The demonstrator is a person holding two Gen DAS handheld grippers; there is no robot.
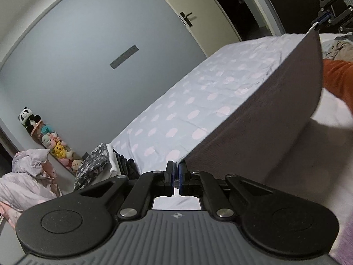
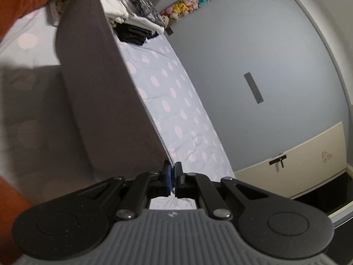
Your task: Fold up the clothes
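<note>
Grey garment point(image 1: 253, 114): matt, finely ribbed knit cloth. Bedsheet point(image 1: 176, 110): smooth, creased cotton-like cloth, spotted.

A cloth point(image 1: 264, 114) hangs stretched above the bed point(image 1: 176, 110), one corner pinched in the left claw point(image 1: 176, 172), the other in the right claw point(image 2: 172, 174). Beyond it, at the far end of the bed, sits a stack of folded clothes point(image 2: 136, 26). Behind that stack, a row of plush toys point(image 2: 189, 4) hangs on the wall point(image 2: 242, 33). A loose heap of garments point(image 1: 337, 48) lies on the bed behind the cloth.
</note>
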